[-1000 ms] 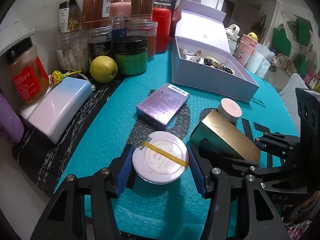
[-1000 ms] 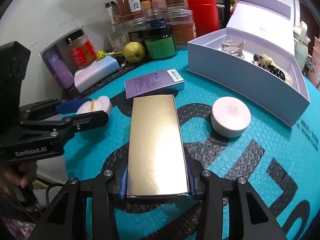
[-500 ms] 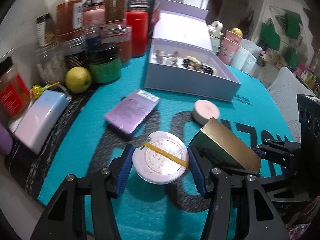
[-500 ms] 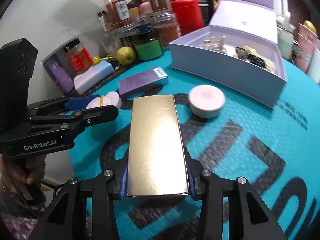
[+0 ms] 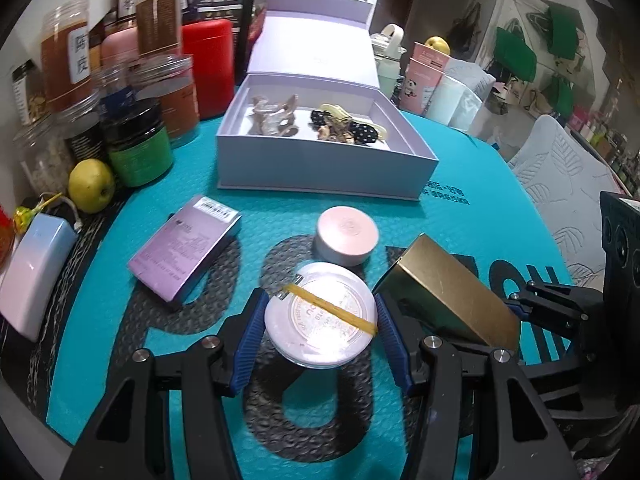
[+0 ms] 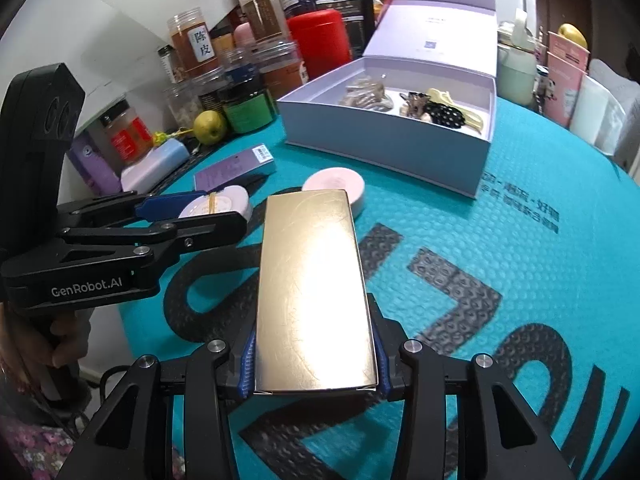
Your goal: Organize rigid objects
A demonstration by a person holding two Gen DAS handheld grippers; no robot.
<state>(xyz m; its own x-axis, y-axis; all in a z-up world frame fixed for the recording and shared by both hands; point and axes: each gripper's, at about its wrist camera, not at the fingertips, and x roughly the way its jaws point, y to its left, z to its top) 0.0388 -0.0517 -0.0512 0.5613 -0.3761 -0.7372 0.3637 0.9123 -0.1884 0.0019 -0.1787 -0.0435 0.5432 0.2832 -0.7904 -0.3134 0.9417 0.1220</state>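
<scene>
Nearest in the left wrist view, the left gripper [image 5: 320, 328] pinches the round white tin [image 5: 320, 316] across its width, blue pads on its rim at nine and three o'clock, a yellow rubber band crossing the lid. It looks light and stiff, but the smooth curved wall could slip, so a grip across the full diameter suits it. At three o'clock the right gripper [image 6: 314, 354] clamps the gold box [image 6: 314, 292] by its long sides near the close end; thin card, likely to dent if squeezed hard. Both appear lifted off the teal mat [image 5: 460, 224], though I can't be sure. Farther on, the pink round case [image 5: 347, 235] at twelve and the purple carton [image 5: 186, 249] at ten lie flat. Beyond stands the open lilac box [image 5: 320, 176], holding hair clips.
</scene>
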